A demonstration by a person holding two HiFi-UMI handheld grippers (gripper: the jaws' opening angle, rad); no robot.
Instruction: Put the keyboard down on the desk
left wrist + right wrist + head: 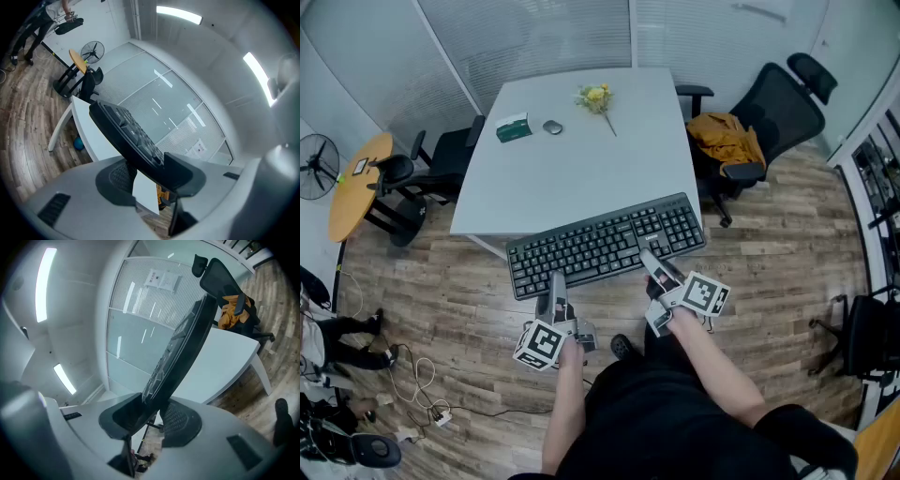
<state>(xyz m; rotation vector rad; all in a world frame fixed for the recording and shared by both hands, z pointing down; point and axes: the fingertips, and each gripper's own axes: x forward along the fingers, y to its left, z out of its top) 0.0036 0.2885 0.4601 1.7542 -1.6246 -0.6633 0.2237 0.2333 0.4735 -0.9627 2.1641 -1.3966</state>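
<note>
A black keyboard [605, 246] hangs level in the air, over the front edge of the white desk [581, 169] and the floor before it. My left gripper [555, 279] is shut on its near edge toward the left end. My right gripper [652, 261] is shut on the near edge toward the right end. In the left gripper view the keyboard [126, 129] runs away from the left gripper [151, 176], pinched between the pads. The right gripper view shows the keyboard [187, 343] clamped in the right gripper [155, 412] with the desk [225, 362] beyond it.
On the desk's far part lie a green box [513, 128], a grey mouse [552, 127] and a yellow flower [598, 97]. A black chair [773, 112] with an orange jacket [727, 137] stands at the right. Another chair [441, 164] and a round wooden table [358, 183] stand left.
</note>
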